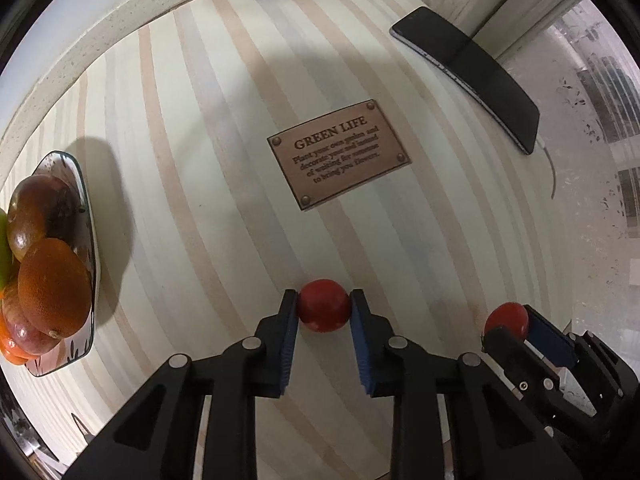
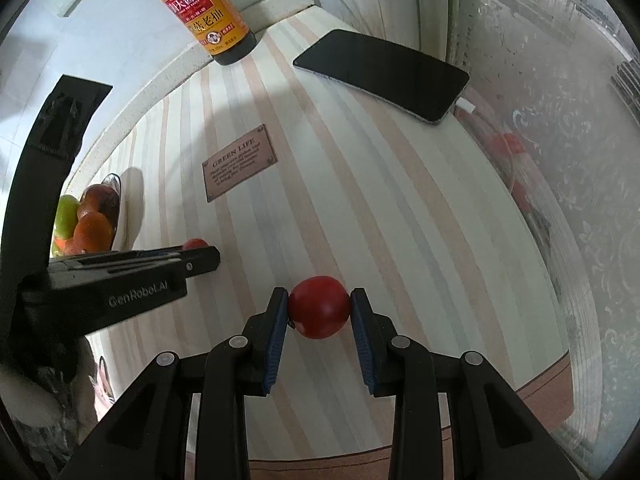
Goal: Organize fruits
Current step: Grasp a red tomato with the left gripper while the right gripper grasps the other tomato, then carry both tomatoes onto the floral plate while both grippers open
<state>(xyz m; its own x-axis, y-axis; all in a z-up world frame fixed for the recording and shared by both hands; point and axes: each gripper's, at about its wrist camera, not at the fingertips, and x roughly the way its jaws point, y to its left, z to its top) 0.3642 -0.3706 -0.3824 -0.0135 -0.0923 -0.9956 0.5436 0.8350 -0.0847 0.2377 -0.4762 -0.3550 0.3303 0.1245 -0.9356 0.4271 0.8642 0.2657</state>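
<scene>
My left gripper (image 1: 324, 300) is shut on a small round red fruit (image 1: 324, 314), its blue pads pressing both sides, close over the striped tablecloth (image 1: 224, 128). My right gripper (image 2: 319, 300) is shut on a second, similar red fruit (image 2: 319, 312). That right gripper (image 1: 514, 326) and its fruit (image 1: 505, 318) also show at the lower right of the left wrist view. From the right wrist view, the left gripper (image 2: 200, 254) appears side-on with its fruit (image 2: 195, 243) peeking above it. A plate (image 1: 86, 216) at the left holds oranges, reddish fruits and a green one.
A dark soy sauce bottle (image 2: 204, 12) stands at the back by the wall. A black phone (image 2: 384, 72) with a cable lies at the back right near the table edge. A brown label patch (image 1: 338, 154) is fixed mid-cloth. The fruit plate (image 2: 120, 216) sits against the left wall.
</scene>
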